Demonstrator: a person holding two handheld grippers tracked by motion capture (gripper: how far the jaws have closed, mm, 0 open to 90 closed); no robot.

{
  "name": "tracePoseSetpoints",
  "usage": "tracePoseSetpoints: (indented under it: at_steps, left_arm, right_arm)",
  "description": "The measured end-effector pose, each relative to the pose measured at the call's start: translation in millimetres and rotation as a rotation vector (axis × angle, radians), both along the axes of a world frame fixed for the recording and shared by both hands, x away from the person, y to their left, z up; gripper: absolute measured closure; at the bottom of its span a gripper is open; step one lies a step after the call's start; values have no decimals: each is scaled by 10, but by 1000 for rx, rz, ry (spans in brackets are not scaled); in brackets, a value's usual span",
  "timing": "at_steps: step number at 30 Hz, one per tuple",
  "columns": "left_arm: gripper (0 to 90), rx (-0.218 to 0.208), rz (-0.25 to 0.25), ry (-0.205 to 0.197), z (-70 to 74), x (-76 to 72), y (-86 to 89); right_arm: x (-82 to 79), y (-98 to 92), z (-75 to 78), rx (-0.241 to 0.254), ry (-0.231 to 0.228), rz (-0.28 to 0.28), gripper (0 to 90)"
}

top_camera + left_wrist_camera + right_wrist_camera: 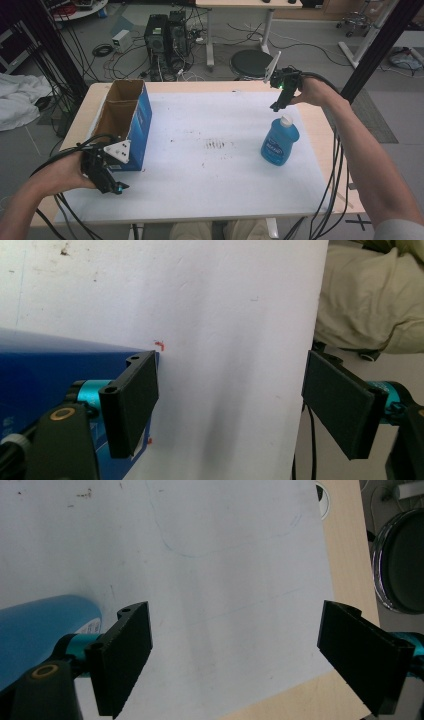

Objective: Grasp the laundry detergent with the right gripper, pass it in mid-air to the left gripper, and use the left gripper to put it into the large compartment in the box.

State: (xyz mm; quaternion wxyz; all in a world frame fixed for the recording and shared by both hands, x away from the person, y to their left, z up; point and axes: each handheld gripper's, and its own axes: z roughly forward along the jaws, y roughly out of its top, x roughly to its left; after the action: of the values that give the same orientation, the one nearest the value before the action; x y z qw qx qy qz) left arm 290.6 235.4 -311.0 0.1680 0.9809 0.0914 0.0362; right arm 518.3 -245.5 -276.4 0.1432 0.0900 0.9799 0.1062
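blue plastic bottle with a white cap (pixel 279 142) stands upright on the white paper sheet (pixel 210 130) at about 3 o'clock on the table, and looks like the thing to be picked up. the right gripper (pixel 276 106) hovers just above and behind the cap, at the bottle's 12 o'clock, not touching it. in the right gripper view its jaws stand spread wide with bare paper between them, and the bottle's blue shoulder (pixel 42 630) sits off at 9 o'clock, outside the gap. to take it well, i judge the hand should shift until the body sits squarely between the pads, come down past the cap, and squeeze the wider body rather than the narrow neck, since the smooth plastic may slip or tip.

the left gripper (pixel 111 186) rests at 8 o'clock on the table, its jaws also spread with nothing between them, one pad just beside the near corner of the open blue cardboard box (pixel 127 120). that box stands well apart from the bottle, and the paper between them is bare except for some dark smudges (pixel 216 145), so nothing blocks a carry across.
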Motion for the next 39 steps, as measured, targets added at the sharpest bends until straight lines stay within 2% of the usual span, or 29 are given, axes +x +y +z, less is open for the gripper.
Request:
tracePoseSetpoints:
  at_steps: [7,16,17,23,25,31,34,35,36,37,39]
  left_arm:
    - [229,6,1,0,10,7,16]
    - [229,2,-6,-14,21,-9,-20]
    - [229,2,-10,-17,24,-11,-27]
    - [229,1,-19,-26,40,-21,-38]
    - [229,-1,-15,-26,38,-30,-31]
    - [229,-7,-14,-29,37,-44,-19]
    - [229,-8,-12,-28,40,-54,-12]
    - [229,-10,-11,-28,39,-62,-10]
    - [229,-10,-11,-28,39,-62,-10]
    - [229,-10,-12,-28,39,-63,-10]
    - [229,-10,-18,-28,34,-66,-15]
  right_arm:
    - [-31,-124,25,-17,7,-19,135]
    - [-185,-425,129,-32,-5,-52,135]
    - [-230,-505,153,-33,-9,-66,135]
    - [-368,-629,169,-39,-6,-96,135]
    - [-468,-691,143,-59,17,-122,135]
    - [-655,-777,82,-103,40,-178,135]
    - [-741,-825,55,-101,56,-202,135]
    - [-867,-881,16,-85,62,-226,135]
    - [-913,-893,1,-74,61,-239,135]
    - [-913,-893,1,-74,61,-239,135]
    - [-1040,-928,-47,-26,65,-262,135]
